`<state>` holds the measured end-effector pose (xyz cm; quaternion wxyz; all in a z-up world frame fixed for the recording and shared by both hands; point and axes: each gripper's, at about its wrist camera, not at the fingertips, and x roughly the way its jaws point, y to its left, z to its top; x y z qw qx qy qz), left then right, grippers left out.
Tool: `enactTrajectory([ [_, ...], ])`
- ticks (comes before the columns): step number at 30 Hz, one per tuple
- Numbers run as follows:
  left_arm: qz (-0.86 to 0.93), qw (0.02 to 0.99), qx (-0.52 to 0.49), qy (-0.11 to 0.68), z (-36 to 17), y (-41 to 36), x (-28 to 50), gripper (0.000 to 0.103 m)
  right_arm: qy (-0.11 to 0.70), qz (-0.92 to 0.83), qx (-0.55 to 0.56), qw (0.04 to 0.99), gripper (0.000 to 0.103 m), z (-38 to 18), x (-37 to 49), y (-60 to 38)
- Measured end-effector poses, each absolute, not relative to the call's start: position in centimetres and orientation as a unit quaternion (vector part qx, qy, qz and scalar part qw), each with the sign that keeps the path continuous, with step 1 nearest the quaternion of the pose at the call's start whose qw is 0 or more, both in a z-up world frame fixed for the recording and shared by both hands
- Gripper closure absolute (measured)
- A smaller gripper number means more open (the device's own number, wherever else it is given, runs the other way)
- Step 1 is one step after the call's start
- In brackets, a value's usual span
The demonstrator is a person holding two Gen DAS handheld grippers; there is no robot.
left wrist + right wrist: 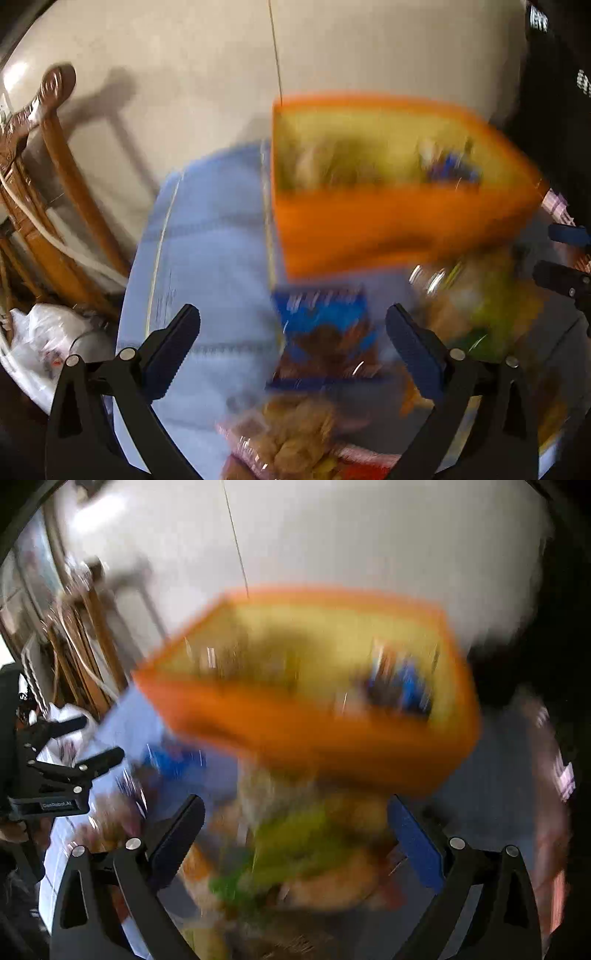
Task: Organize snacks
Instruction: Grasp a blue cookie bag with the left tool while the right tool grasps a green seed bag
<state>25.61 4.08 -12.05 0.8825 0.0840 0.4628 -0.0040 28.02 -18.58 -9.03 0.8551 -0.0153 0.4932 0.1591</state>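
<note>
Both views are blurred. The left gripper [293, 345] is spread wide and empty, low in frame over a blue packet [325, 336] on the pale blue cloth [207, 236]. The right gripper [295, 836] also gapes empty above a heap of snacks [295, 853]. The orange box [388, 221] sits mid-frame just beyond, likely placed close as their destination; it already holds some packets

Blurred snack packets [325, 343] lie before orange bin [388, 221].

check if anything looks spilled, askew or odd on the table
Nothing clearly spilled. Snack packets, like the blue cookie packet, lie loose on the table in front of the orange bin. Heavy motion blur hides finer detail.
</note>
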Motion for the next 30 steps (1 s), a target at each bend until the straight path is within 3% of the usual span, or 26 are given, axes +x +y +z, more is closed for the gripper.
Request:
enactTrajectory([
  [8,-0.017,0.872,0.049,0.486,-16.9,3.8,26.7,0.004,0.521,0.134,-0.033,0.842,0.007,-14.7,29.2,-16.9],
  [9,-0.022,0.875,0.059,0.481,-17.1,3.4,26.9,0.01,0.525,0.125,-0.031,0.841,0.012,-14.8,29.1,-17.2],
  [10,-0.039,0.869,0.07,0.488,-17.6,2.7,27.2,0.035,0.522,0.131,-0.031,0.842,0.019,-14.7,28.6,-17.3],
  [12,-0.046,0.858,0.089,0.505,-18.5,2.0,27.5,0.042,0.518,0.133,-0.033,0.845,0.032,-14.5,28.1,-17.5],
  [13,-0.049,0.857,0.082,0.506,-18.3,1.9,27.6,0.046,0.521,0.137,-0.02,0.842,0.034,-14.7,27.9,-18.1],
  [19,-0.062,0.856,0.01,0.513,-16.5,3.5,26.7,0.073,0.537,0.131,-0.029,0.833,0.037,-13.9,26.0,-18.7],
  [22,-0.07,0.856,0.025,0.511,-16.2,3.4,25.9,0.075,0.537,0.137,0.001,0.832,0.037,-12.8,25.4,-19.4],
  [24,-0.063,0.857,0.029,0.51,-16.9,3.7,25.9,0.07,0.535,0.134,0.004,0.834,0.037,-12.3,25.1,-19.6],
  [26,-0.055,0.86,0.041,0.506,-17.2,3.3,25.6,0.052,0.53,0.13,-0.002,0.838,0.037,-11.9,24.8,-20.1],
  [27,-0.05,0.859,0.056,0.506,-17.4,2.8,25.5,0.023,0.531,0.127,-0.008,0.838,0.037,-12.0,24.7,-20.1],
  [28,-0.027,0.859,0.098,0.502,-17.8,2.1,25.6,0.006,0.531,0.125,-0.011,0.838,0.037,-12.0,24.8,-20.0],
  [30,-0.019,0.858,0.143,0.492,-18.3,1.0,25.8,0.007,0.536,0.127,-0.004,0.835,0.037,-12.6,25.4,-19.9],
])
